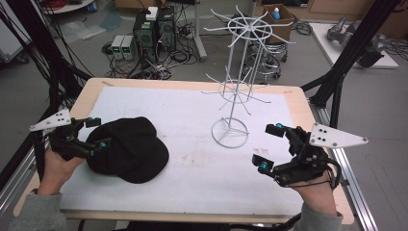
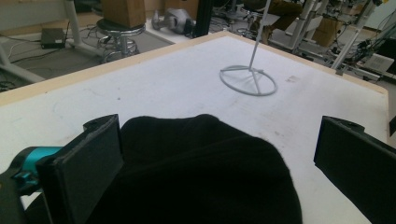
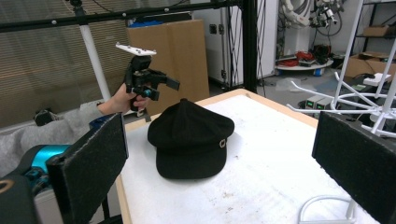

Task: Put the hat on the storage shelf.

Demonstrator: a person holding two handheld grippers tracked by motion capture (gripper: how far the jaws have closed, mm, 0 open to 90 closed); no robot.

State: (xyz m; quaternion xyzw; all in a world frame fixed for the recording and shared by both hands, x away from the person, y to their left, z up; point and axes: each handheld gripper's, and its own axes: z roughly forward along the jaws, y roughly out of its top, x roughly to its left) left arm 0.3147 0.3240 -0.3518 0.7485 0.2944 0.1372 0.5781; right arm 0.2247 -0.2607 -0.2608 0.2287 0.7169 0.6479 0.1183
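The cap (image 1: 127,149) lies on the white mat (image 1: 192,159) at the left of the table (image 1: 298,103), brim toward the table's near edge and the right side. In the left gripper view its black crown (image 2: 196,172) swallows the lower middle, so no detail of the fabric can be made out and its near edge is cut off by the frame. From the right gripper view a small metal badge (image 3: 222,143) shows on its side, too small to read.

The left hand-held gripper (image 1: 96,132) sits at the cap's left edge, jaws spread wide to either side of the crown; whether they touch it I cannot tell. The right hand-held gripper (image 1: 269,147) hovers over the mat's right part, jaws wide apart and empty, well apart from the cap.

A white wire rack (image 1: 235,86) stands on its ring base between the two, toward the far side; its top arms overlap the clutter of boxes and cables on the floor behind.
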